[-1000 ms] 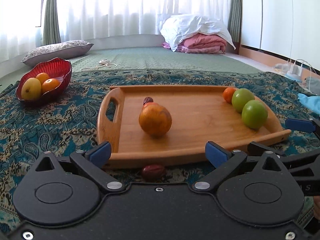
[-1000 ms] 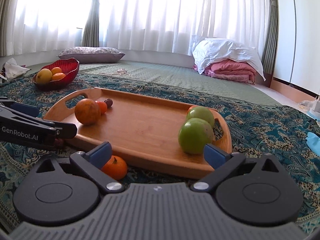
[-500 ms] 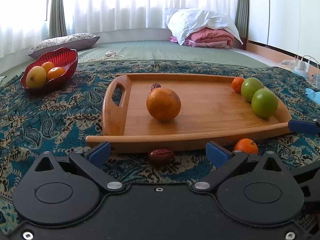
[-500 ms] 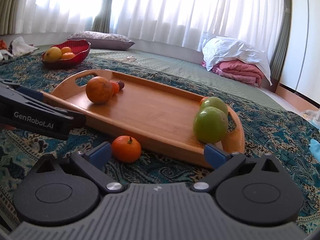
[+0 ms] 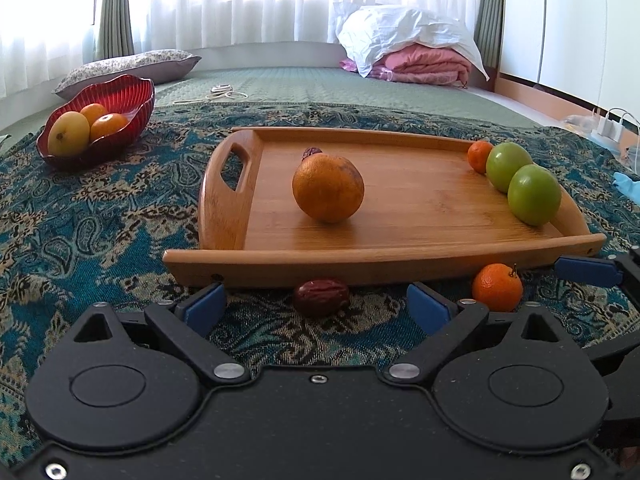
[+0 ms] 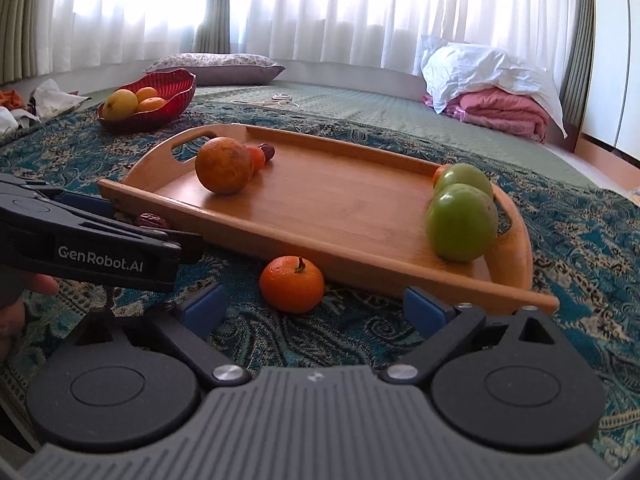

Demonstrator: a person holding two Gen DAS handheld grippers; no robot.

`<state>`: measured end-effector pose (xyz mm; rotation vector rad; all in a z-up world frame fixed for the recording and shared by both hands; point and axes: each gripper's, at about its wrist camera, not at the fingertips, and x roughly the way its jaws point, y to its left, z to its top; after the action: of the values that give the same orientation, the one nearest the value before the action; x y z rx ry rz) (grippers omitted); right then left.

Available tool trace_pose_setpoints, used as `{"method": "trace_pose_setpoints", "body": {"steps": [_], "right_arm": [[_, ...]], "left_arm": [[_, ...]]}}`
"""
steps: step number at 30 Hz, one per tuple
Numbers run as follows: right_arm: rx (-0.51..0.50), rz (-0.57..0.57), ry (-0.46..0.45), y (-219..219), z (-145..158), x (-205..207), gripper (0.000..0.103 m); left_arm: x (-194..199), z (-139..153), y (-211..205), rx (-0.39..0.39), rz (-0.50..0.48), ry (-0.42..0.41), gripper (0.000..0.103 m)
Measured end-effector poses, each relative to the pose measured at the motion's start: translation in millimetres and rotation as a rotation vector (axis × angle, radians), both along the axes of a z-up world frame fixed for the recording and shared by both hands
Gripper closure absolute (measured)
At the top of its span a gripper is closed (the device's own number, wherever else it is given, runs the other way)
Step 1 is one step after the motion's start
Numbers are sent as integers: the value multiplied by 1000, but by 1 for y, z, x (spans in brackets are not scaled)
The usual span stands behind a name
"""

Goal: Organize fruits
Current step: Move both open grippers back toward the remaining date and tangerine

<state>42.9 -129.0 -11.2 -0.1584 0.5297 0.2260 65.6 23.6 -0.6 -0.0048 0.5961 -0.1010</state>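
Observation:
A wooden tray (image 5: 420, 208) (image 6: 332, 192) on the patterned cloth holds a large orange (image 5: 328, 188) (image 6: 224, 165), two green apples (image 5: 534, 195) (image 6: 462, 222), a small tangerine (image 5: 479, 155) and a date (image 5: 311, 153). On the cloth before the tray lie a dark red date (image 5: 321, 296) (image 6: 152, 221) and a tangerine (image 5: 497, 287) (image 6: 292, 284). My left gripper (image 5: 316, 306) is open, the date between its fingers. My right gripper (image 6: 312, 306) is open just short of the tangerine.
A red bowl (image 5: 132, 100) (image 6: 176, 84) with a mango and oranges stands at the far left. A pillow (image 5: 128, 66), a cable (image 5: 216, 94) and folded bedding (image 5: 416, 52) lie on the mat behind. A blue cloth (image 5: 628, 186) is at the right.
Both grippers have drawn back and risen a little from the tray. The date and the tangerine on the cloth now show fully in front of the fingers.

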Motion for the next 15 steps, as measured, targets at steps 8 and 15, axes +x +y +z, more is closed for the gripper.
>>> {"method": "trace_pose_setpoints", "body": {"steps": [8, 15], "right_arm": [[45, -18, 11, -1, -3, 0, 11], [72, -12, 16, 1, -4, -1, 20]], "left_arm": [[1, -3, 1, -7, -13, 7, 15], [0, -6, 2, -16, -12, 1, 17]]}}
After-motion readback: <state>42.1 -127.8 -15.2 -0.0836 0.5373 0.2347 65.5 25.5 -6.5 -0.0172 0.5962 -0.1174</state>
